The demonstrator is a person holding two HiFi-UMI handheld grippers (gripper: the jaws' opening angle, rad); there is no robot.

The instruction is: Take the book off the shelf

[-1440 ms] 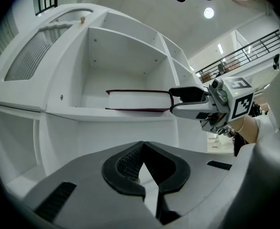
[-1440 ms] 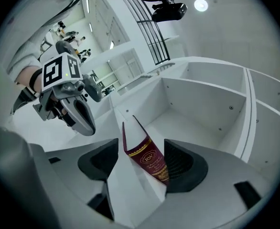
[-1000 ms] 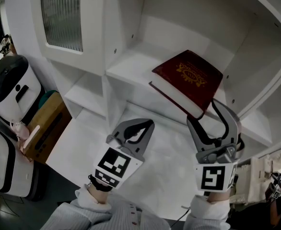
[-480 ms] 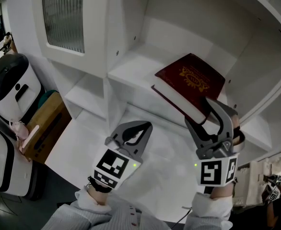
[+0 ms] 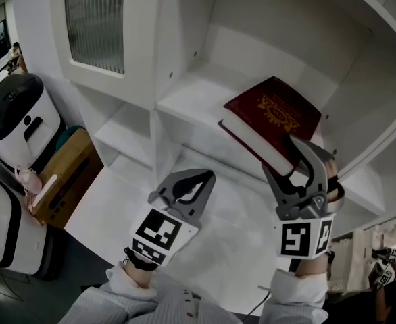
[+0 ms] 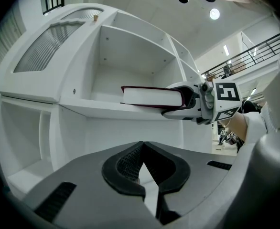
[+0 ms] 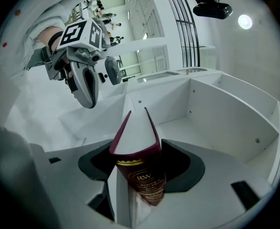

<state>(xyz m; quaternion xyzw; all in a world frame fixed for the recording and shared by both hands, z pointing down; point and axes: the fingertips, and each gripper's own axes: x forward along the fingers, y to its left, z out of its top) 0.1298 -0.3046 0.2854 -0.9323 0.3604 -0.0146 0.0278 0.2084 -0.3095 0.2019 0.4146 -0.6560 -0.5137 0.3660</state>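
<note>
So it's a big white shelf unit (image 5: pixel 154 59) with curved outer walls and open cubbies, all empty-looking white boards; a door with a ribbed glass panel (image 5: pixel 93 22) sits at the upper left; the room behind is bright and tall, with a round ceiling light (image 6: pixel 214 14) and a dark railing (image 6: pixel 254 56) up high. The dark red book (image 5: pixel 274 119) lies flat on the middle shelf (image 5: pixel 191 100), gold print on the cover, and its near corner sticks out past the front edge of the board. The right gripper (image 5: pixel 291 159) has that corner clamped, one jaw on the top cover and one under the bottom cover; in the right gripper view the spine end with the gold emblem sits right between the pads. The left gripper (image 5: pixel 205 177) hangs lower and to the left, in front of the bottom cubby, well apart from the book; jaws pressed together with nothing in them. Off to the left of the unit there's a white and black machine (image 5: pixel 12 117) and next to it a brown cardboard box (image 5: pixel 66 181) with something pink on its edge; light knit sleeves (image 5: pixel 151 302) show at the bottom. Nothing sits between the book and the front of the shelf.
</note>
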